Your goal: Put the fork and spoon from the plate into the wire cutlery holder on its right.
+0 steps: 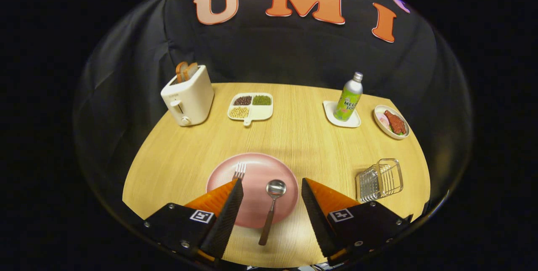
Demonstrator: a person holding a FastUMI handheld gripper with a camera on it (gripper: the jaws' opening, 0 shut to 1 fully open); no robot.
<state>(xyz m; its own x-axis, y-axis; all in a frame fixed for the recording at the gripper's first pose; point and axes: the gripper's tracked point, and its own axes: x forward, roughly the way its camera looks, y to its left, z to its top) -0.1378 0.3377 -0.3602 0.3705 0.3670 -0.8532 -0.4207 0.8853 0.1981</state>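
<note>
A pink plate (256, 166) lies on the wooden table just ahead of my fingers. On it rests a spoon (273, 197) with a steel bowl and a brown handle that runs back over the plate's near rim, between my two fingers. A fork (239, 171) lies on the plate's left side; its tines show just beyond my left fingertip and its handle is hidden behind that finger. The wire cutlery holder (380, 180) stands on the table to the right of the plate, beyond my right finger. My gripper (272, 181) is open above the plate, holding nothing.
At the back of the table stand a white toaster (189, 96) with bread slices, a divided dish (251, 106) of beans, a green bottle (349, 98) on a small white tray, and a small plate of food (391, 122). Black cloth walls the booth.
</note>
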